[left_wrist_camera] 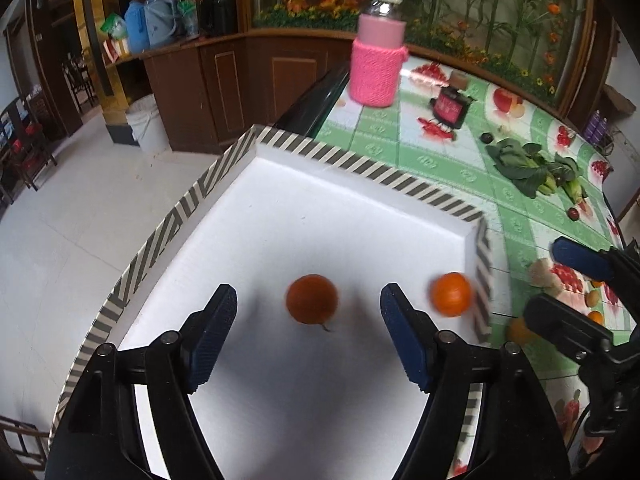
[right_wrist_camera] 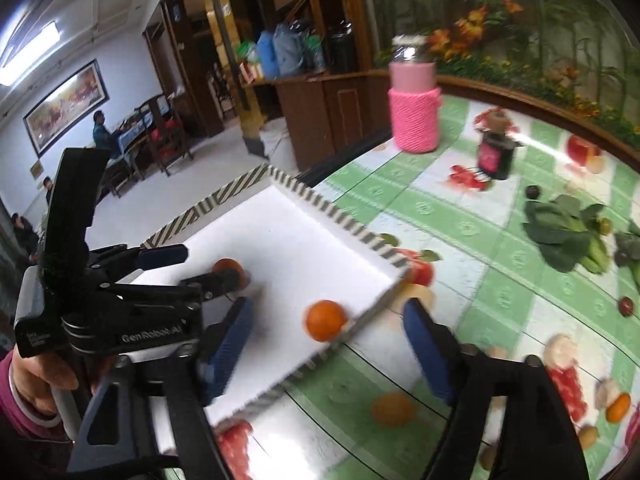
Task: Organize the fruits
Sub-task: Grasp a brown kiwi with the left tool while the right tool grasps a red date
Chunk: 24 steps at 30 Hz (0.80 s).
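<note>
At lower centre, your released left claw and right claw left two oranges in the tray; small fruits remained on the worktop.

Left gripper is held spread wide over a white tray with a striped rim; nothing is gripped. A dark orange fruit is seen on the tray floor between the fingers, touching neither. A brighter orange lies against the tray's right wall. Right gripper is seen at the right edge, over the tabletop. A pink bottle, a small dark jar and leafy greens are set farther back.
</note>
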Each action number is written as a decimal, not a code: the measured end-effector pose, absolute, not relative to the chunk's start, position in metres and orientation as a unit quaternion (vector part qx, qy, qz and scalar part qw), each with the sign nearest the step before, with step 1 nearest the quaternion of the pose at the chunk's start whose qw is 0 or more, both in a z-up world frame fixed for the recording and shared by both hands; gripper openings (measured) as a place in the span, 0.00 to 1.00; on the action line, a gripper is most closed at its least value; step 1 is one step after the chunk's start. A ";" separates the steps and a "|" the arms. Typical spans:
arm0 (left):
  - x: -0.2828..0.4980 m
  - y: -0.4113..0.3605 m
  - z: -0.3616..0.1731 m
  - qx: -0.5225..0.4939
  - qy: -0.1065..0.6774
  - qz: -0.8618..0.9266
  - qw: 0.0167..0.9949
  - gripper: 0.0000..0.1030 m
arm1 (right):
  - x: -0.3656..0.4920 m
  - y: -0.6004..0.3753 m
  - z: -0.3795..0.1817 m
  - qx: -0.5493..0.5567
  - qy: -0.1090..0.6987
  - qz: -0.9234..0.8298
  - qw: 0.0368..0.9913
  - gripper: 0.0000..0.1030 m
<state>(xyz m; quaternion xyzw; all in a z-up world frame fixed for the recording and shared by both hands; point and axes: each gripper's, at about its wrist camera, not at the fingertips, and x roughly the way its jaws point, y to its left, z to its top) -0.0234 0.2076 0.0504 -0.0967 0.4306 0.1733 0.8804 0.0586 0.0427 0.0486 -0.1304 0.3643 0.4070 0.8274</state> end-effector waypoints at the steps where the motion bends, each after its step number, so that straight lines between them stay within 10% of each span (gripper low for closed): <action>1: -0.025 0.203 0.052 -0.095 0.427 0.170 0.883 0.72 | 0.056 0.034 0.052 -0.129 0.357 0.400 0.834 0.82; 24: -0.022 0.069 0.048 -0.025 0.430 0.012 0.902 0.72 | 0.035 -0.156 0.031 -0.081 0.386 0.270 0.878 0.79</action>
